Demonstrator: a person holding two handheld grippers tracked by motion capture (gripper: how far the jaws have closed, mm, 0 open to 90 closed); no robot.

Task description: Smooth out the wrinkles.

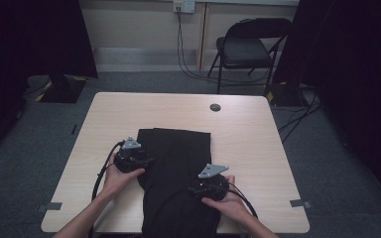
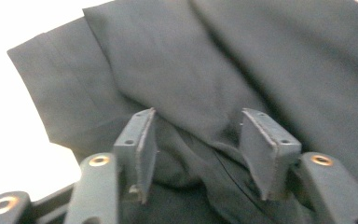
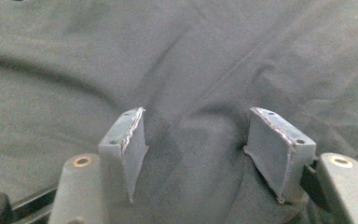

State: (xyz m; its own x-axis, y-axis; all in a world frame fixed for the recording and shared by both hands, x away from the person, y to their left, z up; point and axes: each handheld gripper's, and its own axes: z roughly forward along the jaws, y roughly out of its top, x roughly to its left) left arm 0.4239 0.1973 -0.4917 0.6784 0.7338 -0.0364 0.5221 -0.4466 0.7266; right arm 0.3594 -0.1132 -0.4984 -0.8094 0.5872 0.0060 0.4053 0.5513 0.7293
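Nearest the person, the right gripper (image 1: pixel 198 188) rests on the black garment (image 1: pixel 178 168), jaws spread, cloth bunched between the pads without being pinched. Farther along, the left gripper (image 1: pixel 146 161) stands at the garment's left edge, jaws apart over a fold. The garment lies on the table (image 1: pixel 248 124).

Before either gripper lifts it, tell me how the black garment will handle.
The black garment is probably floppy: it lies in soft folds and droops over the table edge. It likely bunches when pushed, as fabric already puckers between the left gripper pads.
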